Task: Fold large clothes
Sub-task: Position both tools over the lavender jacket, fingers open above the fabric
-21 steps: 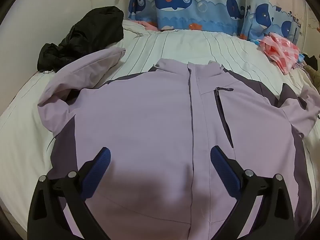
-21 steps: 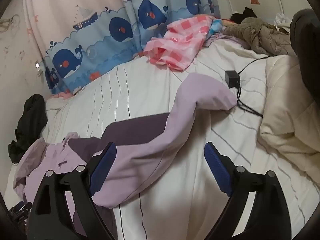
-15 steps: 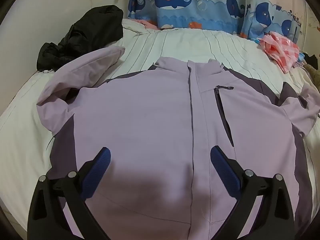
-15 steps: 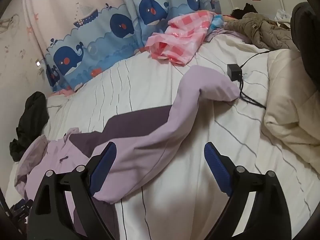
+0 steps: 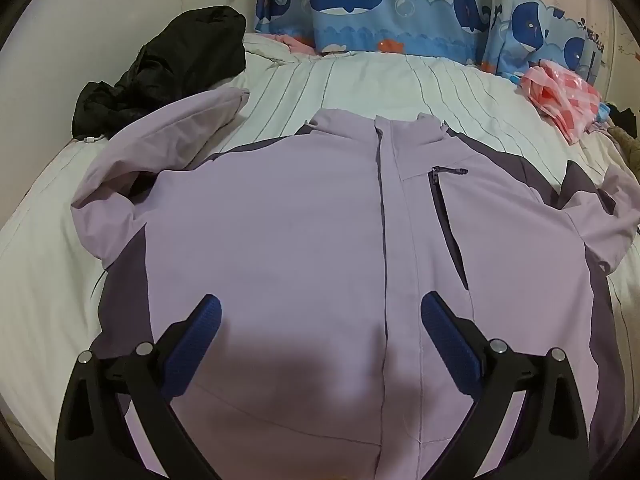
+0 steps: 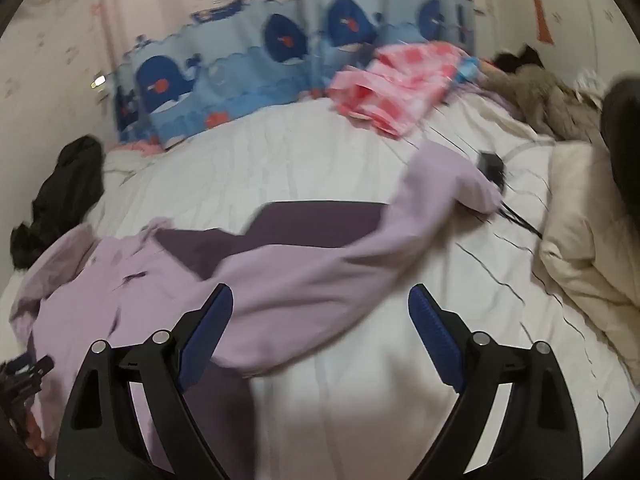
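Surroundings, left to right: a crumpled black garment point(image 5: 160, 68) lies at the far left corner of the bed point(image 5: 380, 84), just beside the jacket's left sleeve point(image 5: 168, 140). A whale-print curtain point(image 5: 400, 4) hangs along the far edge. A pink checked cloth point(image 5: 560, 96) sits at the far right. In the right wrist view, which is blurred, a black charger with its cord point(image 6: 490, 164) lies at the cuff of the right sleeve point(image 6: 420, 216), and a cream quilt point(image 6: 588, 248) is bunched at the right edge. The lilac jacket point(image 5: 300, 240) lies front up across the middle of the bed, zipped, with dark purple side panels, a chest pocket zip point(image 5: 444, 216) and both sleeves spread outward. The left gripper point(image 5: 320, 312) hangs above its lower front, jaws wide apart and empty. The right gripper point(image 6: 320, 304) hangs over the right sleeve, jaws likewise apart, gripping nothing.
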